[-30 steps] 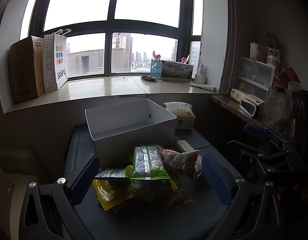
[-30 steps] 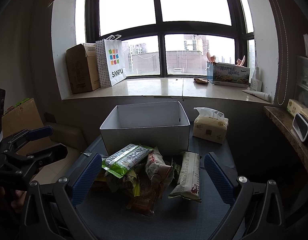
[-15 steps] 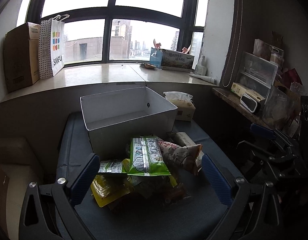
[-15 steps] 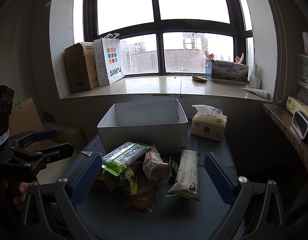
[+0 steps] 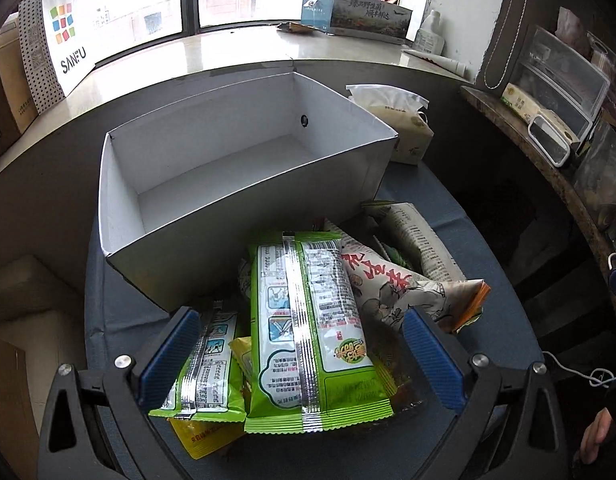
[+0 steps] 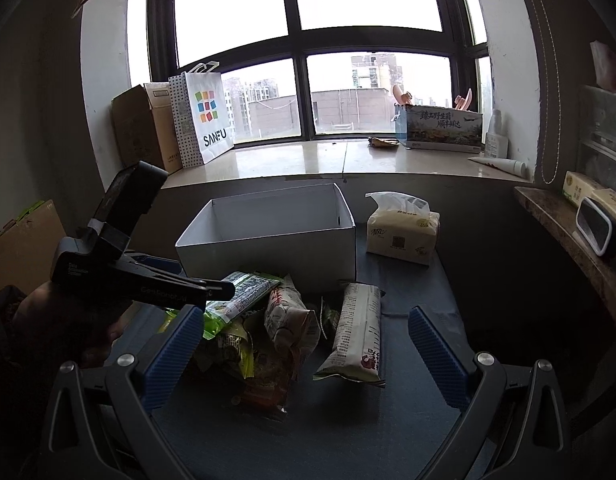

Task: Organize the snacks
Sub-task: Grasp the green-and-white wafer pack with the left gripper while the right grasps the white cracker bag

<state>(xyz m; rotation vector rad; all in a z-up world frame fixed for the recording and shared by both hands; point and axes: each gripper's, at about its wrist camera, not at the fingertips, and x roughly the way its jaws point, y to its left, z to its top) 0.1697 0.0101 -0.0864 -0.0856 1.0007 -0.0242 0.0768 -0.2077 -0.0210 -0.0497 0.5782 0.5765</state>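
Observation:
A pile of snack packets lies on the dark blue table in front of an empty white box. On top is a large green packet, with a smaller green one to its left and a beige, red-lettered bag to its right. My left gripper is open, low over the pile, its blue fingers either side of the large green packet. In the right wrist view one of its fingers reaches the green packet. My right gripper is open, short of the pile, near a long beige packet.
A tissue pack stands right of the white box. The windowsill behind holds a SANFU bag, a cardboard box and a printed carton. A cluttered shelf runs along the right. A hand shows at the lower right.
My left gripper has moved forward and down onto the pile and now straddles the large green packet. It has come further into the right wrist view. The right gripper has barely moved.

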